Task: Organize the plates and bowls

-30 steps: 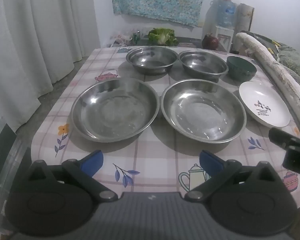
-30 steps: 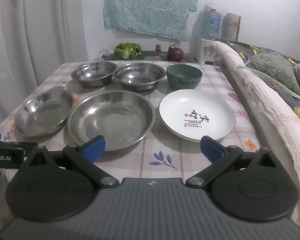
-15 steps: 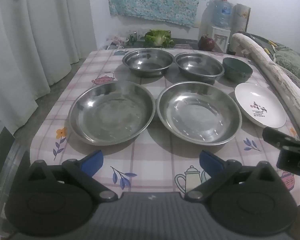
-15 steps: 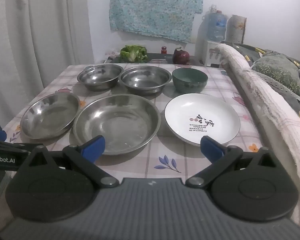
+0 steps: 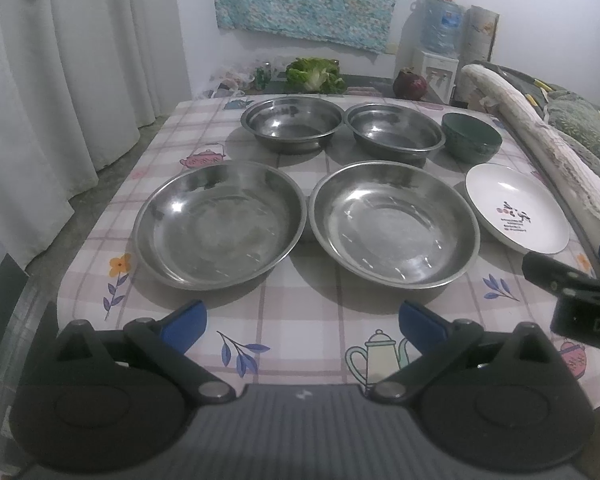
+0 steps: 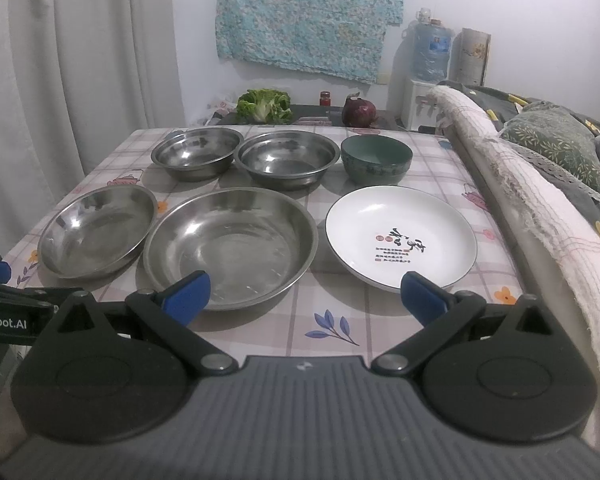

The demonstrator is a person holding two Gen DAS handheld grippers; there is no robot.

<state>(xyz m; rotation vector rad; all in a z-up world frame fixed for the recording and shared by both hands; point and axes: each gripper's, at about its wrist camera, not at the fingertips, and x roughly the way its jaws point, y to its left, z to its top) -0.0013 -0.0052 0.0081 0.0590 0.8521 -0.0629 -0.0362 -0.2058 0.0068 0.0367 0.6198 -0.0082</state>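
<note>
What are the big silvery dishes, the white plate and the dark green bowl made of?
The two wide dishes look like stainless steel: grey, polished, mirror-like glints. The white plate seems glazed ceramic or porcelain: glossy, dark rim line, printed characters. The green bowl looks like glazed ceramic, though melamine can't be ruled out.

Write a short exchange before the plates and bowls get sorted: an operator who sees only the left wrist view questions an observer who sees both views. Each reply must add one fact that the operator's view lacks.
Operator: I see only a sliver of the right gripper. Is it open?
Observer: Yes, it is open, with nothing between its fingers, just short of the white plate.
Operator: Is anything beside the red onion beyond the table?
Observer: A small red-capped jar stands close beside it, on the lettuce side.
</note>
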